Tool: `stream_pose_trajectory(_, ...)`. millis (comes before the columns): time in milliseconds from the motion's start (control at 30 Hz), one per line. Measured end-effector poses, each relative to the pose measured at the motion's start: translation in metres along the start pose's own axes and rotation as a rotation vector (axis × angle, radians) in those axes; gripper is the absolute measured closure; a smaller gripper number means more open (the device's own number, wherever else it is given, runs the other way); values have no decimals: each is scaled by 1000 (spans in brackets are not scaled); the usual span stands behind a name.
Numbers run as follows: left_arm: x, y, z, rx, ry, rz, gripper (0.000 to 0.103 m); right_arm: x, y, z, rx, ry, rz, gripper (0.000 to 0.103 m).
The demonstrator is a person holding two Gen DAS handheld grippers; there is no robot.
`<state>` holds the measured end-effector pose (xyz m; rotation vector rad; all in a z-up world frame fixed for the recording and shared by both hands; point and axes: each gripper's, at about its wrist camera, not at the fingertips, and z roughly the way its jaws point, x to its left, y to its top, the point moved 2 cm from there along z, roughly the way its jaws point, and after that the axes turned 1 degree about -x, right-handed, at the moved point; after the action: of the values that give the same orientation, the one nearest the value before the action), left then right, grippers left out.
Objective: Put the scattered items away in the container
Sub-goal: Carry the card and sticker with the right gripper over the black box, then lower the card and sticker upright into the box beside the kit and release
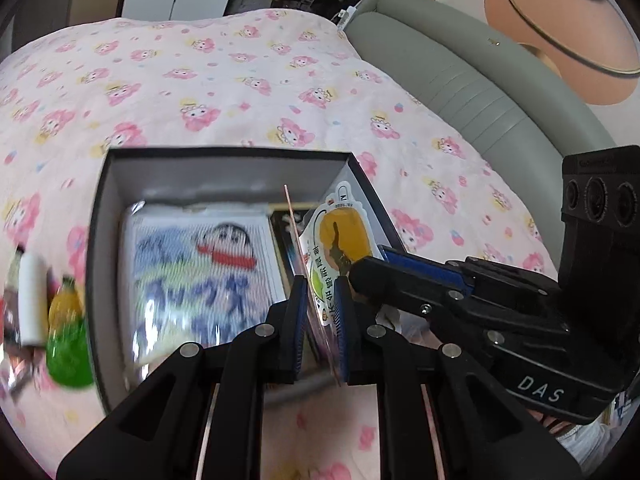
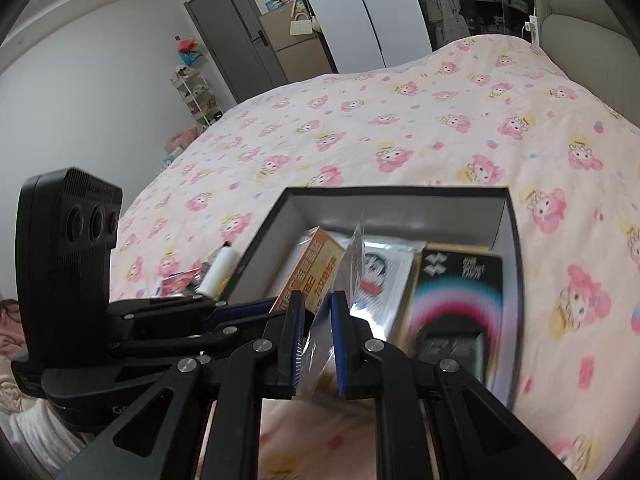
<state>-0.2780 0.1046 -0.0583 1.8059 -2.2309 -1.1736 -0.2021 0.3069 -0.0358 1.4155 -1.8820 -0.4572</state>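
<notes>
Bed cover [image 2: 400,128]: pink, printed with cartoon figures, lying under everything in both views.

Box [image 1: 100,240]: dark outside, pale inside, sitting open on the bed cover and serving as the container. It is already holding at least 2 flat items: a cartoon packet [image 1: 200,268] lying across the floor of the box and a dark card [image 2: 456,300] with a rainbow arc beside it. By that showing the tidying is looking partly done.

Left gripper [image 1: 322,320]: its fingers are pressing together on the lower edge of a flat sticker pack [image 1: 340,240], orange and yellow on the face, which is standing on edge over the near right corner of the box, not yet lying inside.

Right gripper [image 2: 316,340]: its fingers are closing on the clear wrapper edge of the same pack, seen from the other side, so both tools are pinching 1 item at once. Each gripper is crowding the other at the box corner, which looks like the main obstruction to lowering the pack flat.

Still outside, just beside the left wall of the box: a white tube [image 1: 32,300], a yellow and green bottle [image 1: 68,340], and small red wrapped pieces [image 2: 176,282], blurred. These are remaining to be gathered.
</notes>
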Motion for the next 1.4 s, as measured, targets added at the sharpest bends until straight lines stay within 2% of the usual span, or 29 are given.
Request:
stream_pose_trajectory(167,7,28,41,34,-2,6,92,-31,25,22,11,-6,6,92)
stream_pose_trajectory(233,10,33,59,60,10,12,92,-47,31,36,30,-36,8,92)
stream_pose_trajectory(467,18,37,110,133,87,45,92,-92,29,75,123,-97,40,92)
stream_pose_trajectory(567,25,33,117,161,125,36,91,-105,27,83,160,-164,51,92)
stream_pose_trajectory(633,32,31,115,168,132,16,84,-112,24,84,196,-234,53,92)
stream_pose_trajectory(700,42,29,107,153,148,-17,77,-117,24,78,185,-262,70,87)
stream_pose_trajectory(767,51,29,100,133,154,-57,75,-120,23,63,136,-286,88,86)
stream_pose_trajectory(833,57,28,96,136,148,-88,75,-120,24,52,91,-288,100,85)
stream_pose_trajectory(867,59,26,97,166,141,-97,75,-119,24,49,84,-282,102,85)
stream_pose_trajectory(933,57,21,102,230,124,-88,77,-115,21,52,128,-241,79,85)
stream_pose_trajectory(1000,50,12,112,325,105,-67,77,-109,14,64,211,-213,45,85)
stream_pose_trajectory(1067,47,4,120,385,107,-76,77,-108,8,74,270,-213,41,85)
stream_pose_trajectory(1100,47,2,125,399,111,-75,77,-106,5,74,271,-221,33,85)
stream_pose_trajectory(1167,45,4,130,387,126,-61,77,-105,4,75,269,-236,26,85)
stream_pose_trajectory(1300,42,14,138,364,138,-53,90,-107,7,75,255,-233,52,85)
stream_pose_trajectory(1400,41,22,145,344,132,-69,91,-106,9,73,242,-228,49,85)
